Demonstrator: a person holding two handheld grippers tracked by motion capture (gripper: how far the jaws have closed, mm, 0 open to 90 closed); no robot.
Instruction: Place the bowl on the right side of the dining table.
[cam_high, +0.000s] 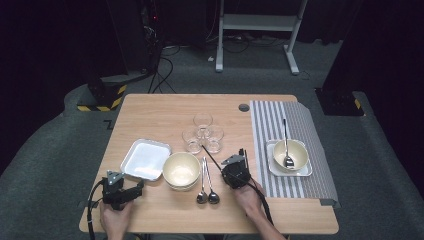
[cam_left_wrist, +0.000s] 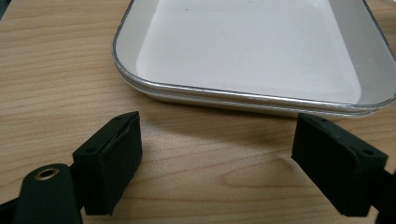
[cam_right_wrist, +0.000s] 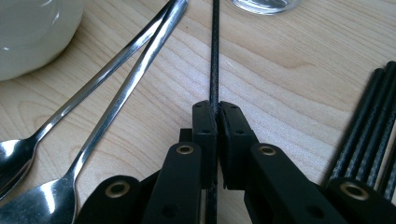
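My right gripper (cam_right_wrist: 215, 112) is shut on a thin black chopstick (cam_right_wrist: 215, 56) that lies along the wooden table and points toward a glass (cam_right_wrist: 264, 4). In the high view the right gripper (cam_high: 229, 167) sits right of two spoons (cam_high: 206, 185), and the chopstick (cam_high: 212, 154) runs from it up to the left. My left gripper (cam_left_wrist: 217, 154) is open just short of a white square tray (cam_left_wrist: 233, 95), with bare wood between its jaws. Seen from above, the left gripper (cam_high: 137, 187) rests near the table's front left, beside the tray (cam_high: 146, 160).
A cream bowl (cam_high: 181, 170) stands between the tray and the spoons. Three glasses (cam_high: 202, 132) cluster behind it. At the right, a striped placemat (cam_high: 295, 125) carries a plate with a bowl (cam_high: 295, 150) and a spoon. More black chopsticks (cam_right_wrist: 369, 126) lie right of my right gripper.
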